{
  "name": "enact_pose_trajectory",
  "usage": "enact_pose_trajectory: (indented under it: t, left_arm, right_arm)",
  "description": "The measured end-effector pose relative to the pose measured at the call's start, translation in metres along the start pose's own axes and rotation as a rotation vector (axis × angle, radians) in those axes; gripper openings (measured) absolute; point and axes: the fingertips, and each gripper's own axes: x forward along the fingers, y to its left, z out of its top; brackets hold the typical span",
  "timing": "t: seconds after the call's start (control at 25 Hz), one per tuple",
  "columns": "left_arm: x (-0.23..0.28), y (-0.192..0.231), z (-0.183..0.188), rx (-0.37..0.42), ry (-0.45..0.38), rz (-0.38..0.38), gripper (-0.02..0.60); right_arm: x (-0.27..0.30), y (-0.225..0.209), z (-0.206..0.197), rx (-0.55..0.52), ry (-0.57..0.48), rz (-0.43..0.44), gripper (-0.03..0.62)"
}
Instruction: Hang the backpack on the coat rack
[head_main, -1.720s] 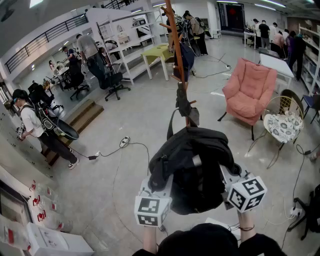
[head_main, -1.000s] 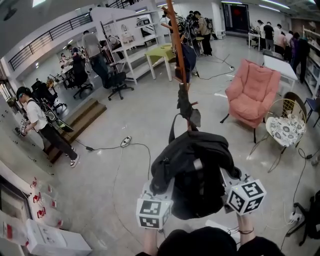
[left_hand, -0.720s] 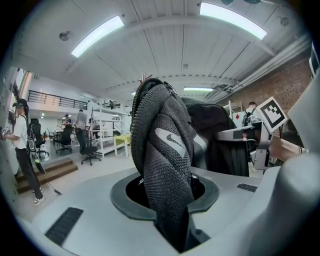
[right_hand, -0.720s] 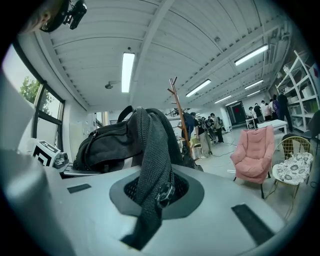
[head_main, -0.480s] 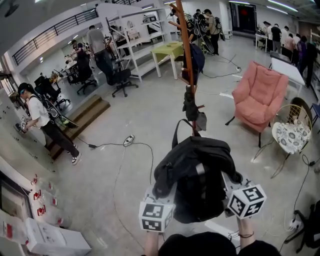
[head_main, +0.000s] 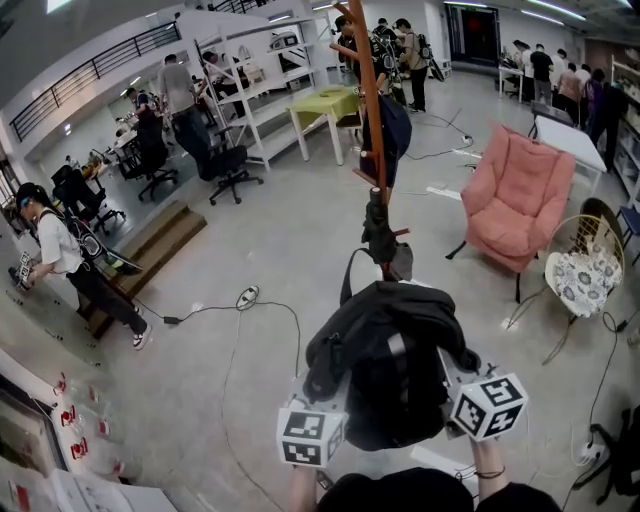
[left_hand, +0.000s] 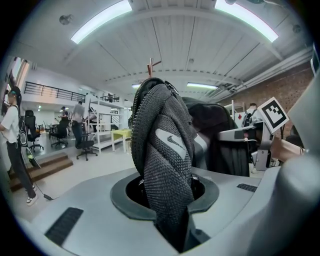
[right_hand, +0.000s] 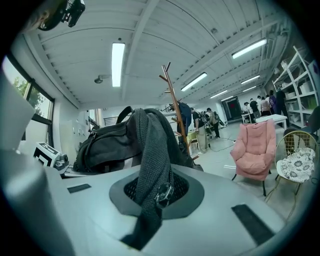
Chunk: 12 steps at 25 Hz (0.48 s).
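Black backpack (head_main: 385, 350) held up in front of the coat rack (head_main: 372, 110), a tool on each side.
In the head view it sits at lower centre, and the wooden rack rises from just above it to the top edge. The left tool (left_hand: 172, 215) clamps a thick padded mesh strap. The right tool (right_hand: 152, 205) is pinched almost closed on a thinner mesh strap.

White cubes with black square markers (head_main: 310, 436) (head_main: 488, 406) top pale grey gripper shells (left_hand: 75, 220) (right_hand: 240, 220). The right wrist wears a band (head_main: 491, 471) — thin, dark.
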Motion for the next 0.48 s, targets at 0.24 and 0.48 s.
enact_pose_trajectory:
  t: [0.24,0.48]
  left_arm:
    - [0.043,0.037,0.020,0.017,-0.004,-0.037,0.123]
    - [0.083,0.073,0.032,0.036,0.002,-0.069,0.123]
  right_arm:
    - [0.050,-0.012,0.015,0.010,-0.014,-0.040,0.026]
    - [0.095,-0.020,0.024,0.025,-0.025,-0.079,0.026]
